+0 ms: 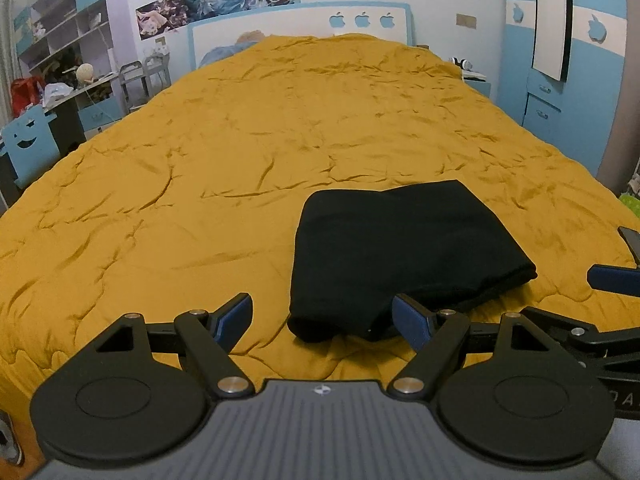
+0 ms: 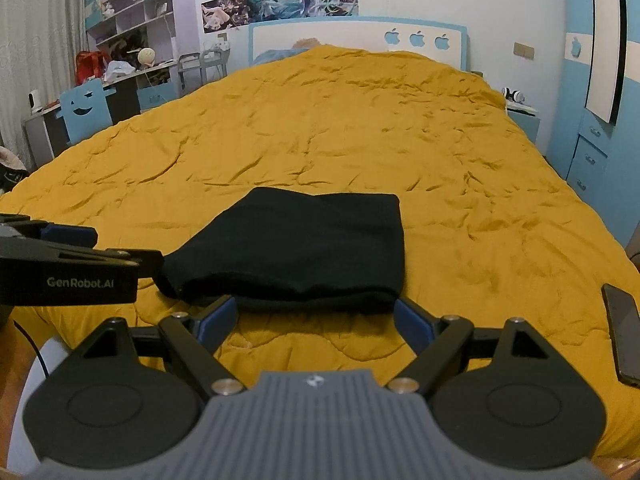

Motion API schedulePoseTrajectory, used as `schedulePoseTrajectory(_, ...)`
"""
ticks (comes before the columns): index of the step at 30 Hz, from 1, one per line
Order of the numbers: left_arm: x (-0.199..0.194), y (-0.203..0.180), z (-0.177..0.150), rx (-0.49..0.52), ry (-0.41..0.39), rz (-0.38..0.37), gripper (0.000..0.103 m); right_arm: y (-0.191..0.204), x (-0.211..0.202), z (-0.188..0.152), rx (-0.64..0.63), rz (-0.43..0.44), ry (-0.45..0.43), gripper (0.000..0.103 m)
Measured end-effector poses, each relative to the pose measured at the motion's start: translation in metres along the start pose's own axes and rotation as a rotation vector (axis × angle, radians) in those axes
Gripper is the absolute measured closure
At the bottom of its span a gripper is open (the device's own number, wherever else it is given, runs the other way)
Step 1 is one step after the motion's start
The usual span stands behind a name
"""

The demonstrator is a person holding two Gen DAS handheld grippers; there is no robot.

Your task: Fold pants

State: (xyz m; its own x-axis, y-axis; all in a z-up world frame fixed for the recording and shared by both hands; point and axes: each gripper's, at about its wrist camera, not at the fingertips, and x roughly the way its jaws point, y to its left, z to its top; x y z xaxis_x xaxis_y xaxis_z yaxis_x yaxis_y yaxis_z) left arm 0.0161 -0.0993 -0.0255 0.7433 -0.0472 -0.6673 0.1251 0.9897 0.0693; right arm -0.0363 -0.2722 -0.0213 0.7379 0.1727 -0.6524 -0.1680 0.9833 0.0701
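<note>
Black pants [image 2: 304,248] — folded compact, flat on mustard quilt [image 2: 360,128].

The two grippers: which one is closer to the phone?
The right gripper; the phone lies just beside its right finger, while the left gripper sits farther away.

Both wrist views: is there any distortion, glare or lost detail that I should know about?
Left wrist view: fisheye bends the bed and walls, corners are dark, and the black pants show almost no fold detail. Right wrist view: the same curving and dark corners; the pants are a flat black shape, and no strong glare shows.
</note>
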Motion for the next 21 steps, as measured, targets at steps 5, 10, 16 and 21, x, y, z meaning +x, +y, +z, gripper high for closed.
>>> schedulePoseTrajectory(5,-0.0003,-0.0017,0.0005,0.001,0.003,0.003,0.010,0.0017,0.0001,-0.0010,-0.002,0.003,0.003,0.021)
schedulePoseTrajectory(10,0.0002,-0.0020,0.0007,0.000,0.006,0.001,0.010,0.0015,0.0007,-0.0008,-0.005,0.010,0.007,0.021)
schedulePoseTrajectory(16,0.0000,-0.0012,0.0006,0.001,0.006,0.001,0.010,0.0003,0.0015,-0.0004,-0.006,0.017,0.011,0.021)
schedulePoseTrajectory(21,0.0000,-0.0019,-0.0003,0.000,0.008,-0.003,0.010,-0.0003,0.0019,-0.0004,-0.004,0.023,0.013,0.021)
